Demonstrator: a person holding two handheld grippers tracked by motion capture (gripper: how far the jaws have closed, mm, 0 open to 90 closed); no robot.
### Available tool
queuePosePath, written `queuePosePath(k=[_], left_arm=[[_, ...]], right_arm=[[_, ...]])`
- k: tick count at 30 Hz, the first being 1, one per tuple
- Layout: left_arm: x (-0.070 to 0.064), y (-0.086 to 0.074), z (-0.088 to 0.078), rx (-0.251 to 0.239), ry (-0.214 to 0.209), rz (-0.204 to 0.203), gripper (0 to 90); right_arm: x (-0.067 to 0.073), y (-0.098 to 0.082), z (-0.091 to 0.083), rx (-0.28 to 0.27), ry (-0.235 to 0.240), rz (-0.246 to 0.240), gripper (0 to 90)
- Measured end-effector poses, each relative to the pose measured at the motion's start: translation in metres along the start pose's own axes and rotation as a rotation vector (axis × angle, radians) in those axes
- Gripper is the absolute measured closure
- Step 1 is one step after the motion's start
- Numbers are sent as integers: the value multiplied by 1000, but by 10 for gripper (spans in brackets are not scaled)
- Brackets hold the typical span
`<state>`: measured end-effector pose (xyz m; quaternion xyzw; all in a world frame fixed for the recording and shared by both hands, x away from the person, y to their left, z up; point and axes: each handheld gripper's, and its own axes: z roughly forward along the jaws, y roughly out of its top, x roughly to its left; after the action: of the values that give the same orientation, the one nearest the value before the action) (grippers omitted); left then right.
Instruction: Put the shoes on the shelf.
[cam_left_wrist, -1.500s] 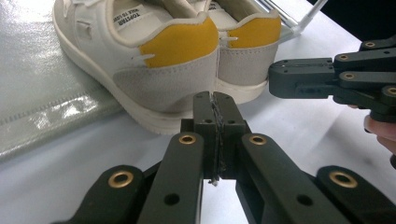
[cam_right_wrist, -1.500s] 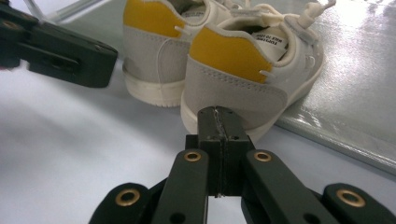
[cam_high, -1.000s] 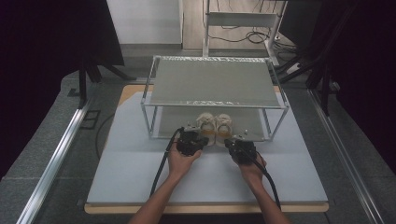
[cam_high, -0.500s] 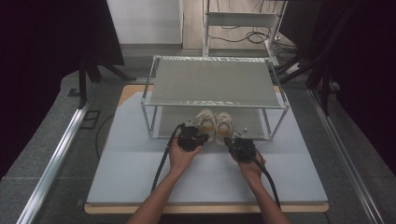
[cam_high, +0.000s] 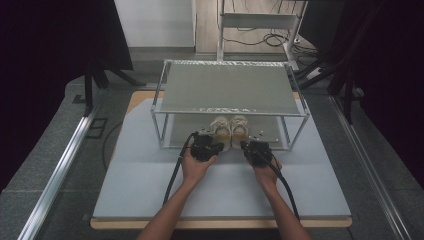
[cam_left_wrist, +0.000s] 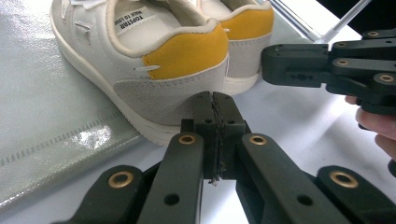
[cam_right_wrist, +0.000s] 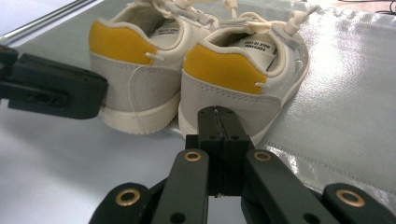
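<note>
At the near edge of the tabletop (cam_high: 150, 200) the person's forearms come in, each hand wrapped round a hand-held gripper. The left hand-held gripper (cam_high: 209, 146) and the right hand-held gripper (cam_high: 251, 146) sit side by side, a little apart, both aimed forward at the open front of a low metal rack (cam_high: 230, 112).

In the left gripper view its jaws are pressed flat together with nothing between them, the tips just short of the grey heel of the left shoe (cam_left_wrist: 154, 60); whether they touch it I cannot tell. In the right gripper view the jaws are likewise closed and empty, their tips right at the heel of the right shoe (cam_right_wrist: 243, 70).

Just beyond, the pair of small white shoes with yellow heel patches stands on the lower shelf (cam_high: 272, 130) of the rack, heels toward the person and toes pointing inward, the two touching along their inner sides. The heels overhang the front edge of the shelf's liner slightly. With one closed tip behind each heel, the stance reads as suited to nudging the pair squarely deeper onto the shelf, though it could equally precede a grasp.

Above them the upper shelf (cam_high: 227, 87) is bare. Behind the rack stand a second frame and loose cables (cam_high: 265, 37) on the floor.
</note>
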<state>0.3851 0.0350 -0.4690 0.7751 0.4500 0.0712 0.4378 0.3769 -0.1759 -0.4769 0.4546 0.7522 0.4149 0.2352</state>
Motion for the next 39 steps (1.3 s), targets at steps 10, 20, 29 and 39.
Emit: queuePosePath(k=[10,20,29,39], left_arm=[[16,12,14,0,13,22,878],[18,12,18,-5,19,14,882],[18,12,20,-12,32,15,890],[18,14,26,-28,63,-43,872]], right_arm=[[0,3,1,14,-1,-14,896],[-7,4,11,16,-44,-23,896],[-6,4,18,3,-49,-26,896],[-4,4,19,9,-36,-40,894]])
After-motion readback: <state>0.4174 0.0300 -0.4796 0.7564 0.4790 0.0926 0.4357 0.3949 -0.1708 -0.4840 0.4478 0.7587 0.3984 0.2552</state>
